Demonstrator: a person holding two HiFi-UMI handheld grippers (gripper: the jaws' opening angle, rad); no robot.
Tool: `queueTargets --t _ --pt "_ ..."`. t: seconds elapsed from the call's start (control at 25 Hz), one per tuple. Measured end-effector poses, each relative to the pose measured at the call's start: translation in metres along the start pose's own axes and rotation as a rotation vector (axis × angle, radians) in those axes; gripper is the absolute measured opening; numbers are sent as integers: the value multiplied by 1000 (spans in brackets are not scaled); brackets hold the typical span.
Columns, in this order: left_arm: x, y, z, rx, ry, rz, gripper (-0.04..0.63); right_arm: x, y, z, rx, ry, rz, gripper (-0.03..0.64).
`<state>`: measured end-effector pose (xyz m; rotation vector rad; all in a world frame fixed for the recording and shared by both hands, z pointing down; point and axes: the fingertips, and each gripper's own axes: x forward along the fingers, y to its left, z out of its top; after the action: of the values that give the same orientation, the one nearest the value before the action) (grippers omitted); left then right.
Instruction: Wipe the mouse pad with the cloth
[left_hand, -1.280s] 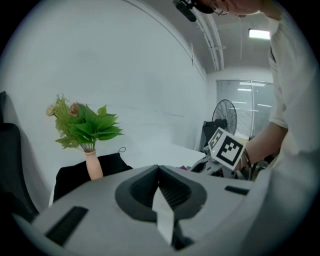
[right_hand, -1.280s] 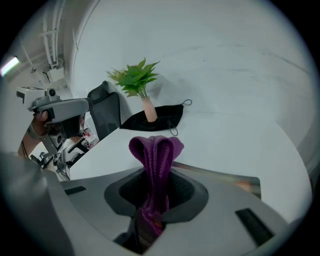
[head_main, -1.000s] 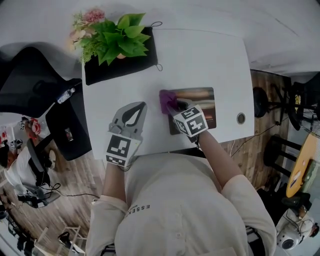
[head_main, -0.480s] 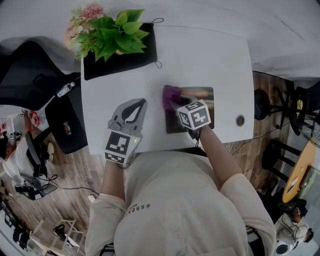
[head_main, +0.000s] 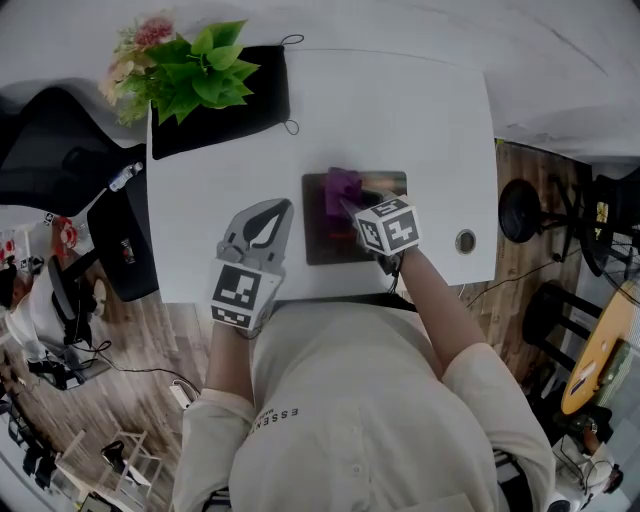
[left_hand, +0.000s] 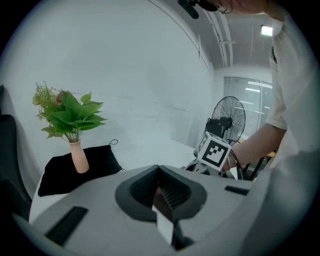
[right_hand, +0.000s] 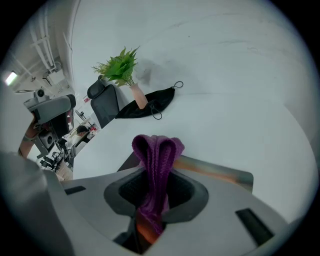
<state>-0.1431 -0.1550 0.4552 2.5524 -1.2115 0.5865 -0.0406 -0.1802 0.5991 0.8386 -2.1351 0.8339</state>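
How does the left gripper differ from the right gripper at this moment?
Grip: the left gripper has its jaws together on nothing, while the right gripper is clamped on the purple cloth.
Place: the left gripper is over the bare white table, beside the mouse pad; the right gripper is over the mouse pad.
Shared: both point away from the person, and each carries a marker cube.
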Motion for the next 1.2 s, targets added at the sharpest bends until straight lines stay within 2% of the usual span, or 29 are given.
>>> queueTargets --t 0.64,1.0,1.2 --pt "51 -63 14 -2 6 10 2 -43 -71 -25 22 -26 10 97" --pt "66 -89 21 -4 -13 9 2 -67 -111 -42 44 -31 -31 100" --pt "68 -101 22 3 -1 8 2 -84 -135 -51 81 -18 -96 101"
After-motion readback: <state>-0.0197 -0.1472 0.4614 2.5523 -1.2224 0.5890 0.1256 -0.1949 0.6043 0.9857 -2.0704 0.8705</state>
